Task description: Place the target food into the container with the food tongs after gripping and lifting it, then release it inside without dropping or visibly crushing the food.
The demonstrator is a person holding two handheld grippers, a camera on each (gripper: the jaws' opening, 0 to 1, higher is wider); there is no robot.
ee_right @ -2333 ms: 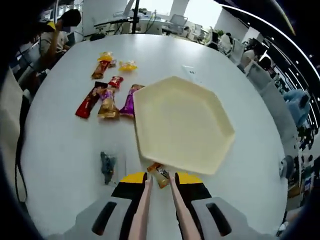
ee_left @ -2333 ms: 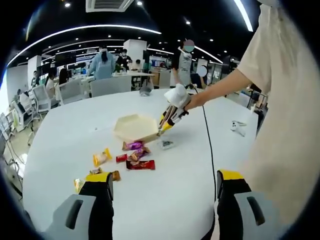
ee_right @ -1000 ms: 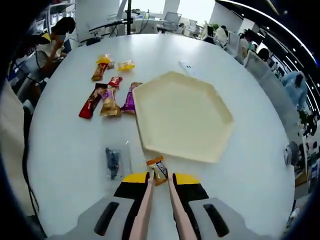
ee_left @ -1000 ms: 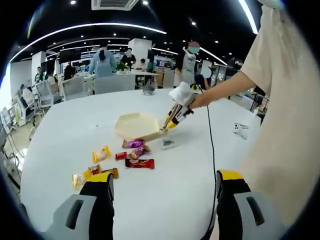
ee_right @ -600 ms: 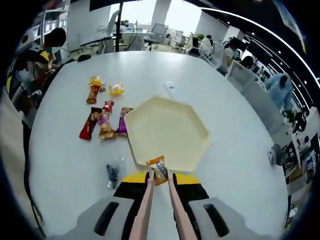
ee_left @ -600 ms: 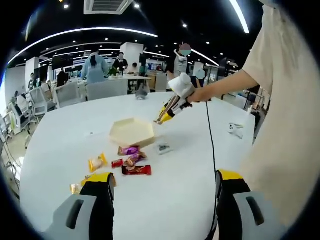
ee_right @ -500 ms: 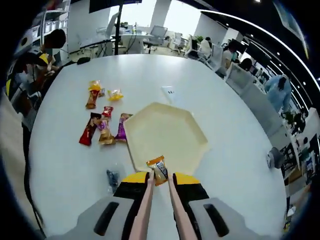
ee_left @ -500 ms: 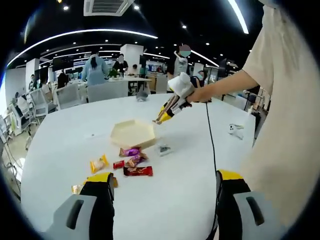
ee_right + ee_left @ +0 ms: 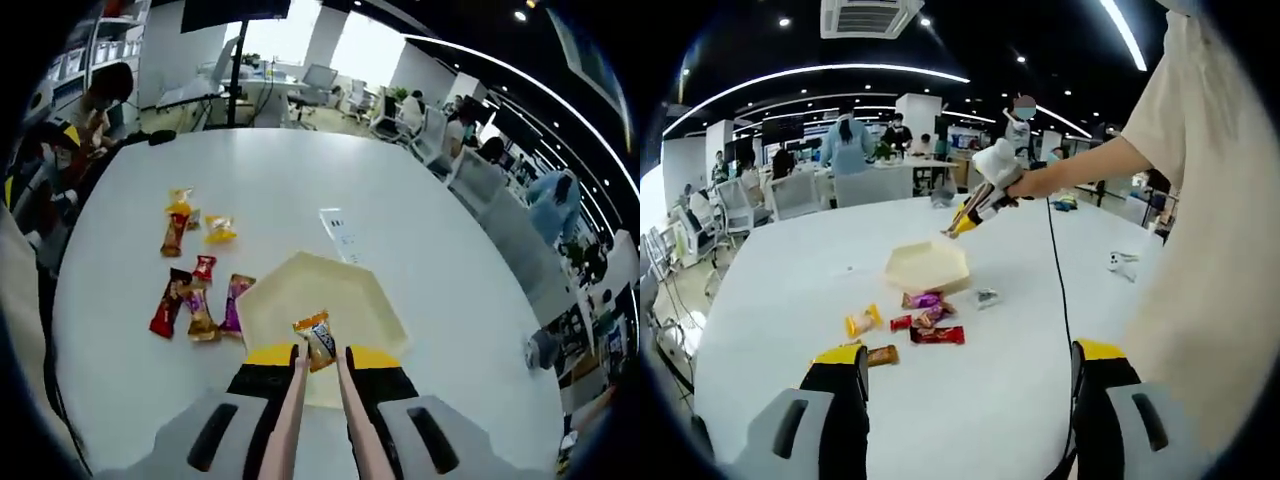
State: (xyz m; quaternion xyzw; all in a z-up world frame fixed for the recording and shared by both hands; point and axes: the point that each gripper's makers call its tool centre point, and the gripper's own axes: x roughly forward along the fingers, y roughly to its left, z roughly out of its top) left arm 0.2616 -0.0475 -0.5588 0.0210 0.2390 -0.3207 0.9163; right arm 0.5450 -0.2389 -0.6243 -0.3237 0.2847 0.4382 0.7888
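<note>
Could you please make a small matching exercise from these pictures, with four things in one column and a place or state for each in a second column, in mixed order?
Things:
1. orange snack packet
2. hexagonal tray
3. red wrapper
4. white card

Places or states:
A. lying on the table beyond the tray
B. empty, below the tongs
C. held up between the tips of the tongs
D. flat on the table, left of the tray

Pairs: 1-C, 2-B, 3-D, 4-A

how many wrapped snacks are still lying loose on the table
6 that I can see: orange stick, yellow one, small red, long red, gold, purple beside the tray. The right gripper may hide others.
</note>
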